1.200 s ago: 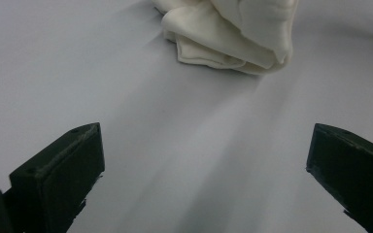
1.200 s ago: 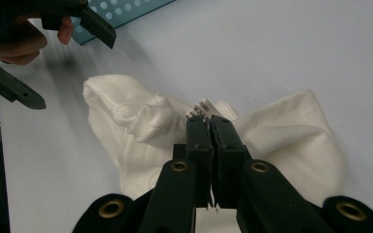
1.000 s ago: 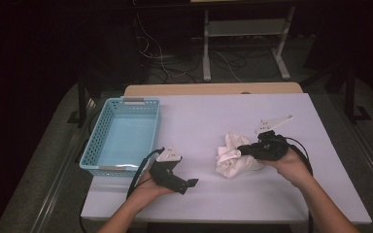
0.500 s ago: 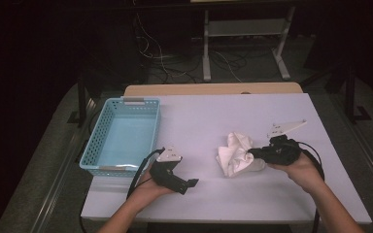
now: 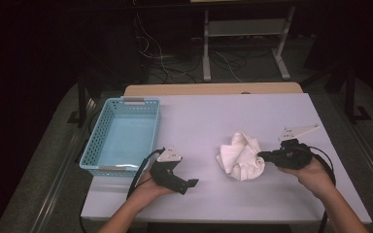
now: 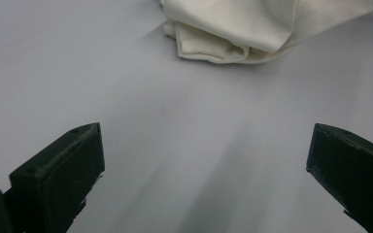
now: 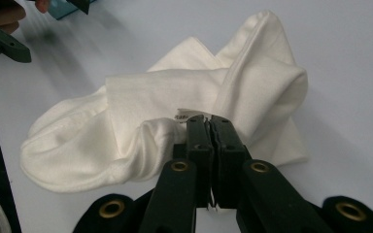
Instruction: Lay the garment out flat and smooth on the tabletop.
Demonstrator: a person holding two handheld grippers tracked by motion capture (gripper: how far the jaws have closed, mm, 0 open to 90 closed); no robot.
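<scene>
White table (image 5: 213, 116), cloth (image 7: 175, 121) seemingly pinched in right gripper (image 7: 209, 121)

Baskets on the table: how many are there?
1. The blue basket sits at the table's left edge, beyond the left gripper. Nothing appears to be hidden.

The left tongs (image 5: 192, 183) lie low near the table's (image 5: 213, 111) front edge, held by the left hand (image 5: 148, 187), forearm coming in from the bottom; the jaws stand wide apart with nothing between them. The right tongs (image 5: 261, 155) sit towards the table's right edge in the right hand (image 5: 311, 175), pointing left, jaws pressed together and pinching a fold of cloth (image 5: 240, 155).
</scene>
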